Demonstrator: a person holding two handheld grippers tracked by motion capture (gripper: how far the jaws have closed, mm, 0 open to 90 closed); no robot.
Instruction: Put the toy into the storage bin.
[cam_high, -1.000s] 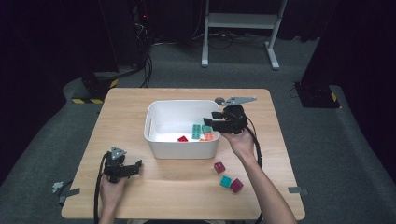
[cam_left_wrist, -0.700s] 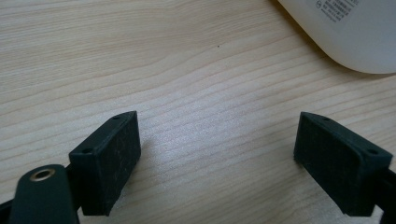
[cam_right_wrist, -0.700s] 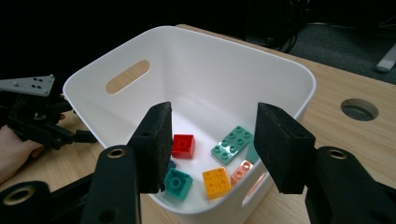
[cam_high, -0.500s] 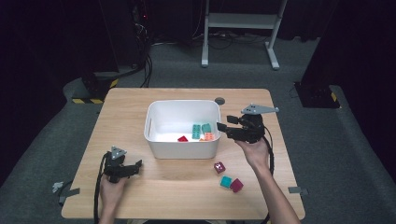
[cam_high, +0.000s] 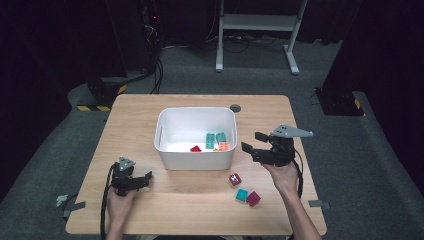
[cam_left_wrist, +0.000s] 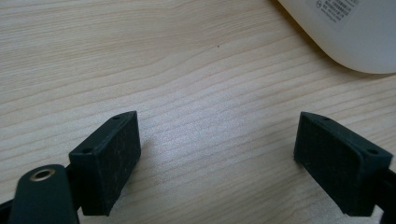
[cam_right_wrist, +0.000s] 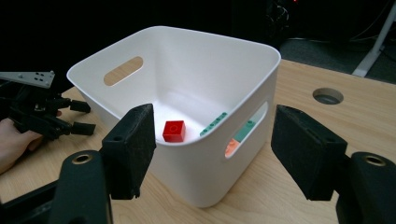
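A white bin (cam_high: 197, 161) stands mid-table holding a red brick (cam_high: 195, 148), two teal bricks (cam_high: 210, 138) and an orange brick (cam_high: 223, 146). My right gripper (cam_high: 253, 141) hovers just right of the bin and faces its right wall (cam_right_wrist: 187, 60). Its jaws have just been opening and stand open with nothing between them. The right gripper view shows the red brick (cam_right_wrist: 173, 130) inside. Three loose bricks lie below it: dark red (cam_high: 235, 179), teal (cam_high: 242, 195) and magenta (cam_high: 253, 198). My left gripper (cam_high: 145, 179) rests open on the wood at front left, its pads (cam_left_wrist: 109, 158) empty.
A round cable hole (cam_high: 235, 108) sits behind the bin. The bin's corner (cam_left_wrist: 345, 32) lies ahead of the left gripper. Bare wood (cam_high: 185, 200) spreads between the hands. Dark floor, cables and a white stand (cam_high: 255, 22) lie beyond the far edge.
My right gripper has moved from over the bin's right rim to the right and nearer the person, and its jaws have spread. The left gripper and the loose bricks have stayed put.
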